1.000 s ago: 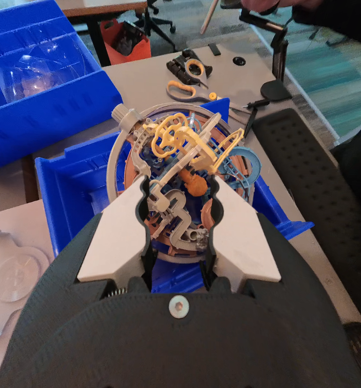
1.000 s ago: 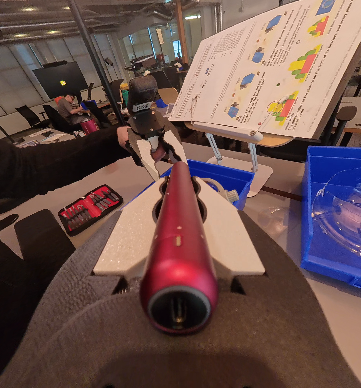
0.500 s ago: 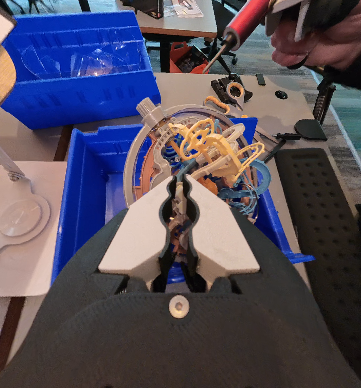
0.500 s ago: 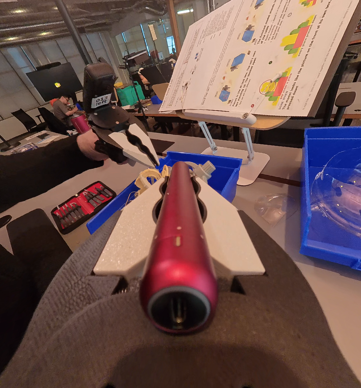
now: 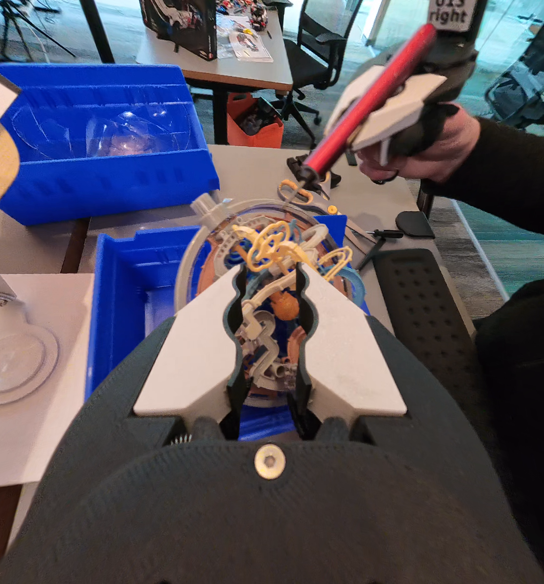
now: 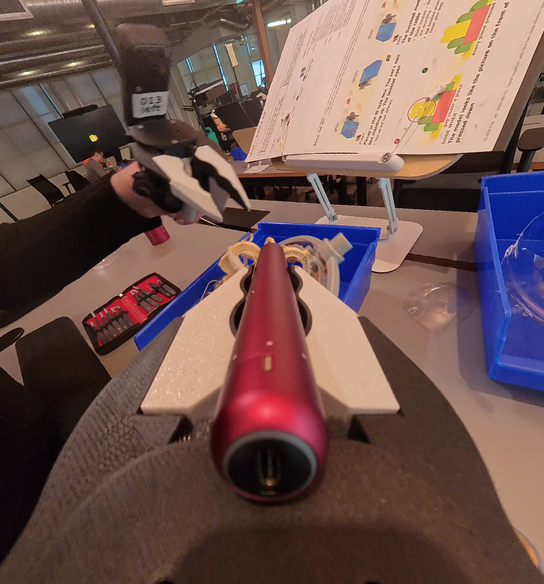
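A round maze ball [image 5: 264, 243] with yellow, grey, blue and orange tracks sits in a small blue bin [image 5: 119, 284]. My left gripper [image 5: 270, 268] is open and empty, just above the ball, with its jaws apart on either side of the tracks. My right gripper [image 6: 270, 268] is shut on a red electric screwdriver [image 6: 270, 347], which points at the ball [image 6: 311, 252]. In the left wrist view the screwdriver [image 5: 368, 98] slants down, its tip just above the ball's far rim. The left gripper [image 6: 232, 213] shows raised at the left of the right wrist view.
A larger blue bin [image 5: 106, 177] with clear domes stands beside the small one. A document stand [image 6: 391, 94] holds a printed sheet behind the bins. A red tool case [image 6: 131, 309], orange-handled scissors [image 5: 296, 192] and a black mat [image 5: 422, 309] lie on the table. Across from one pair of fingers to the other is roughly 12 cm.
My left gripper was nearly shut over the ball half a second ago and has opened again. The right gripper has brought the screwdriver down and closer to the ball.
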A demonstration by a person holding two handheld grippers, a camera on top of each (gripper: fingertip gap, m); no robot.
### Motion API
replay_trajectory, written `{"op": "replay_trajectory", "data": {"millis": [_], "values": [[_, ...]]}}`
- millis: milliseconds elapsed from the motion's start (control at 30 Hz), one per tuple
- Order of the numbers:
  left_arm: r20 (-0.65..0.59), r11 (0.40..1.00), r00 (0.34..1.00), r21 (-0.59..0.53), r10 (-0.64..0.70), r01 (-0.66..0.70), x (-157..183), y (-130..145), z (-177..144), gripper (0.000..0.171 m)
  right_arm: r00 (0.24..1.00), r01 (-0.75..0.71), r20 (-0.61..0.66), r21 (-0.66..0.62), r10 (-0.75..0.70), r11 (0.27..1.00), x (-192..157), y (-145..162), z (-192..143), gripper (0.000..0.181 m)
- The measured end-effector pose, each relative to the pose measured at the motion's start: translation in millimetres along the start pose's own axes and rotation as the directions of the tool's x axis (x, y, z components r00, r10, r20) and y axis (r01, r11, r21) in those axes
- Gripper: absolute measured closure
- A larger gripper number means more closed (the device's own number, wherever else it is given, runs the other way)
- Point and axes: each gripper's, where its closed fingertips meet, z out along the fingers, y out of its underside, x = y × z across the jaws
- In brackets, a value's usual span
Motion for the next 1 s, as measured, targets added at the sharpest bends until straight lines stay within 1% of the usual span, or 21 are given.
{"op": "replay_trajectory", "data": {"millis": [33, 67, 167, 233, 267, 333, 400, 433, 500, 533, 633, 767, 867, 1000], "values": [[-0.025, 1.000, 0.999, -0.010, -0.021, 0.021, -12, -2, 3, 0.139, 1.000, -0.005, 0.000, 0.002, 0.005, 1.000, 0, 1, 0, 0.161], [-0.059, 0.999, 0.997, -0.026, -0.042, 0.041, -23, -3, 9, 0.130, 1.000, -0.011, 0.000, 0.008, 0.011, 1.000, 0, 0, -1, 0.161], [-0.144, 0.989, 0.985, -0.130, -0.090, 0.071, -57, 6, 36, 0.116, 1.000, -0.021, -0.002, 0.027, 0.021, 0.999, 0, -1, -5, 0.161], [-0.216, 0.975, 0.965, -0.193, -0.147, 0.105, -70, 14, 54, 0.115, 1.000, -0.025, -0.011, 0.035, 0.025, 0.999, 1, -2, -9, 0.161], [-0.259, 0.969, 0.950, -0.220, -0.172, 0.115, -71, 16, 61, 0.114, 1.000, -0.027, -0.012, 0.040, 0.027, 0.999, 1, -2, -11, 0.161], [-0.307, 0.941, 0.932, -0.326, -0.194, 0.089, -74, 29, 72, 0.114, 0.999, -0.031, -0.019, 0.046, 0.032, 0.998, 2, -1, -15, 0.161], [-0.424, 0.909, 0.864, -0.407, -0.270, 0.085, -56, 36, 74, 0.116, 0.999, -0.038, -0.021, 0.052, 0.040, 0.998, 3, 0, -18, 0.161], [-0.439, 0.896, 0.850, -0.437, -0.292, 0.082, -54, 40, 77, 0.119, 0.999, -0.043, -0.021, 0.056, 0.044, 0.997, 4, 1, -20, 0.161], [-0.467, 0.894, 0.827, -0.438, -0.314, 0.092, -51, 40, 81, 0.123, 0.998, -0.049, -0.022, 0.058, 0.051, 0.997, 5, 3, -22, 0.161], [-0.467, 0.895, 0.822, -0.432, -0.325, 0.109, -51, 39, 81, 0.131, 0.998, -0.051, -0.023, 0.058, 0.052, 0.997, 6, 4, -23, 0.161], [-0.442, 0.903, 0.835, -0.406, -0.328, 0.140, -51, 40, 80, 0.132, 0.998, -0.058, -0.019, 0.064, 0.059, 0.996, 6, 6, -25, 0.161], [-0.343, 0.914, 0.882, -0.354, -0.324, 0.199, -53, 41, 66, 0.133, 0.998, -0.053, -0.021, 0.064, 0.054, 0.997, 7, 6, -27, 0.161], [-0.221, 0.922, 0.922, -0.299, -0.319, 0.248, -55, 39, 48, 0.133, 0.998, -0.047, -0.026, 0.070, 0.048, 0.996, 7, 4, -25, 0.161], [-0.012, 0.925, 0.950, -0.231, -0.313, 0.302, -51, 40, 25, 0.133, 0.999, -0.021, -0.024, 0.067, 0.023, 0.997, 2, 1, -15, 0.161]]}}
